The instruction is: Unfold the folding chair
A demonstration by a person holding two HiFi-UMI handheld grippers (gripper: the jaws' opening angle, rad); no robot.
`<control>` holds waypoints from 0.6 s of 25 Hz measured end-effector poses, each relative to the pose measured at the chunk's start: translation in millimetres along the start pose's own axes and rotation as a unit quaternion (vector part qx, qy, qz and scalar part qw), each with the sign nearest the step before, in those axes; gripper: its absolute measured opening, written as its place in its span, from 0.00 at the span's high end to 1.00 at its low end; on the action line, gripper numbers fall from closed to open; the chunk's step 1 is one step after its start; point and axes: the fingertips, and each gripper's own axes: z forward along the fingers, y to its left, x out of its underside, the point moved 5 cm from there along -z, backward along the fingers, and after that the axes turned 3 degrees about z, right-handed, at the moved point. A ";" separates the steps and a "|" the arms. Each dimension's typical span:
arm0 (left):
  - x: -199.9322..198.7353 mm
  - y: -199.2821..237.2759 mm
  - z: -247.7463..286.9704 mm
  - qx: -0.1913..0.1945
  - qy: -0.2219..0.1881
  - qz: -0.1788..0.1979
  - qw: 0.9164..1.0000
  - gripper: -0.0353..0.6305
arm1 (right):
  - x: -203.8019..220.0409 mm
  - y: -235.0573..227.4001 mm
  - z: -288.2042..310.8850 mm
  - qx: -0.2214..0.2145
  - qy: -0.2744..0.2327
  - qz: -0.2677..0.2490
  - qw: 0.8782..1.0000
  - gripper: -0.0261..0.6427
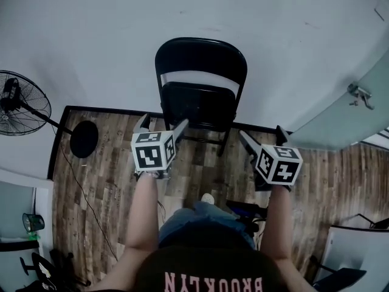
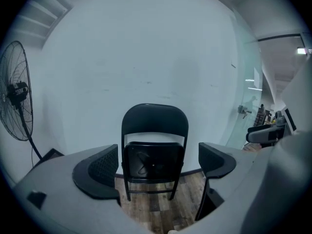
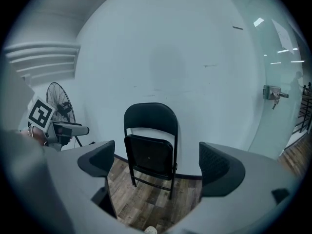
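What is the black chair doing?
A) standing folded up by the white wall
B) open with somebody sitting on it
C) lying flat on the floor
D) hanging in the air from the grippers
A: the folding chair stands on its legs by the wall, seat flipped up; the left gripper and right gripper are open, not touching it.

We are facing the chair (image 1: 200,96), which is standing on the floor (image 1: 109,187) just before the wall (image 1: 109,29). We are holding the left gripper (image 1: 164,121) and the right gripper (image 1: 262,132) side by side in front of it, not touching it. The fan (image 1: 21,102) is standing to its left, the glass door (image 1: 352,114) to its right.
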 end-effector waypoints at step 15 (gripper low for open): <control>13.9 -20.0 66.5 0.024 0.044 -0.017 0.999 0.19 | 4.1 -28.8 56.8 -0.014 0.030 -0.001 0.999 0.18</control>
